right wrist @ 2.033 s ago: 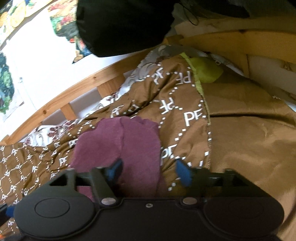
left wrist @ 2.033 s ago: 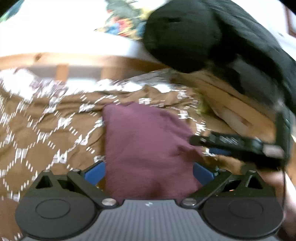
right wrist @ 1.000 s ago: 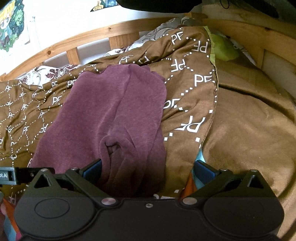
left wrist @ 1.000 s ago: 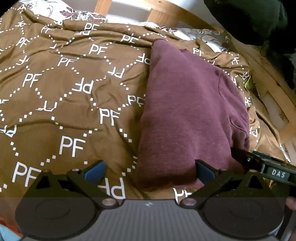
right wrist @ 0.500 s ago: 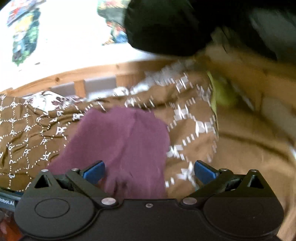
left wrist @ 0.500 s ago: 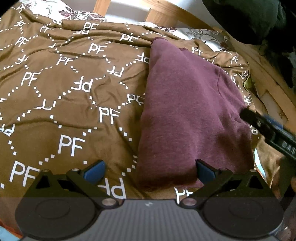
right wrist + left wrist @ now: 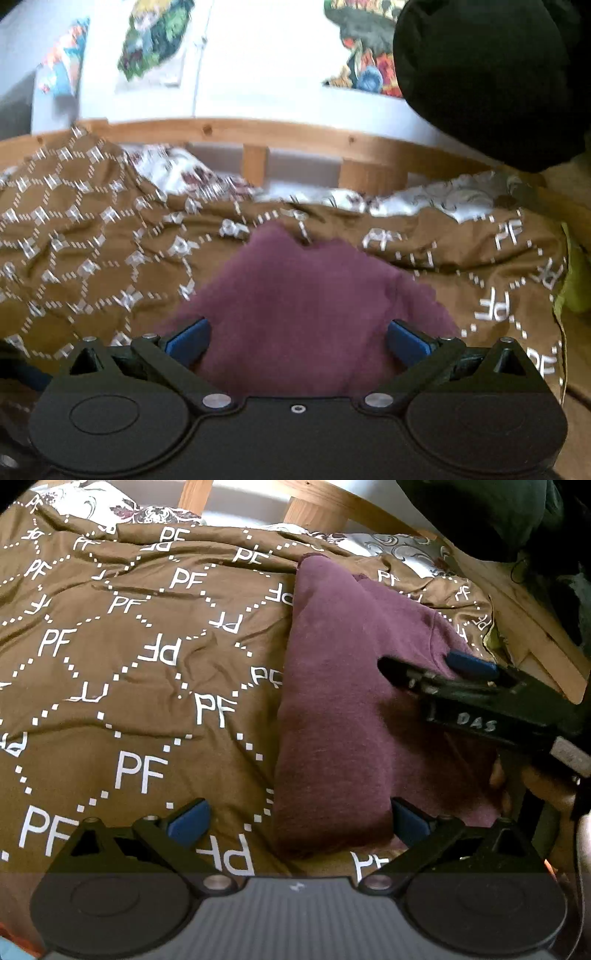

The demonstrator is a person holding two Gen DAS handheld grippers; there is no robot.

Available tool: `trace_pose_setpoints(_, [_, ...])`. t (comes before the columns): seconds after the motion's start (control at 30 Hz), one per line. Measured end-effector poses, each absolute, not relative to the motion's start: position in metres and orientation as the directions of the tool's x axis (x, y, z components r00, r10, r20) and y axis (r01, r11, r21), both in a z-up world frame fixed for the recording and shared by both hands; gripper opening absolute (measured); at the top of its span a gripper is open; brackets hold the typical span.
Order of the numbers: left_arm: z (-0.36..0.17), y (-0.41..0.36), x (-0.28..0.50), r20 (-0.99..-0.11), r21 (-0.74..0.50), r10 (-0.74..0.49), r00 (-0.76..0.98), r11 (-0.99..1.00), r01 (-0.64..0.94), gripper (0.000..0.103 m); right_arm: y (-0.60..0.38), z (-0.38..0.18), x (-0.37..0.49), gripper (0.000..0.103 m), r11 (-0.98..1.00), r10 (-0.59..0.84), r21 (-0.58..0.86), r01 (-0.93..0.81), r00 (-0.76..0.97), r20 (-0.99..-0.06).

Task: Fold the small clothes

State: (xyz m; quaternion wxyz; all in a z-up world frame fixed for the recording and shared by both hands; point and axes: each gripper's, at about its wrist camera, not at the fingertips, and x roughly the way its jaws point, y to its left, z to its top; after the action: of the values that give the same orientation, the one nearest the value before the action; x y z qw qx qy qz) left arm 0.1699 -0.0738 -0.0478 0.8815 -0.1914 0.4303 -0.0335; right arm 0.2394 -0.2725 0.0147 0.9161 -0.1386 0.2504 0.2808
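A maroon garment (image 7: 351, 701), folded into a long strip, lies on the brown "PF" bedspread (image 7: 129, 664). My left gripper (image 7: 299, 821) is open at the strip's near end, its right pad over the cloth and its left pad over the bedspread. My right gripper (image 7: 421, 661) reaches in from the right above the garment's right side, open, nothing between its fingers. In the blurred right wrist view the garment (image 7: 306, 306) lies just ahead of the open right gripper (image 7: 297, 341).
A wooden bed rail (image 7: 258, 133) runs along the far side, with a white floral sheet (image 7: 177, 170) before it. A dark hanging bundle (image 7: 487, 81) fills the upper right. Posters (image 7: 155, 33) hang on the wall. A hand (image 7: 546, 786) holds the right gripper.
The right gripper has swung in from the right edge to over the garment, and its view has tilted up toward the wall. The left gripper has barely moved. Both stay open.
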Motion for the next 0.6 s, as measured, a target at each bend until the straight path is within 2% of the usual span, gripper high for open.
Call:
trace_pose_setpoints(0.13, [-0.047,-0.078,0.168,-0.741,-0.346,-0.205,0.64,0.933,-0.101,0.103,-0.276,0.002,0.24,0.102,0.841,0.372,-0.133,-0.524,0.74,-0.56])
trace_pose_setpoints(0.37, [-0.047,-0.078,0.166,-0.73,-0.346,-0.205,0.652,0.933,-0.095,0.103,-0.3,0.011,0.235,0.102,0.868,0.394,-0.087,-0.489,0.784,-0.48])
trace_pose_setpoints(0.47, [-0.047,-0.078,0.165,-0.727,-0.343,-0.202,0.656,0.935,-0.093,0.103,-0.318,0.015,0.244,0.102,0.91,0.357,-0.029,-0.414,0.816,-0.454])
trace_pose_setpoints(0.6, [-0.047,-0.078,0.165,-0.727,-0.346,-0.206,0.656,0.934,-0.09,0.103,-0.347,0.009,0.27,0.102,0.934,0.355,0.143,-0.327,0.8,-0.484])
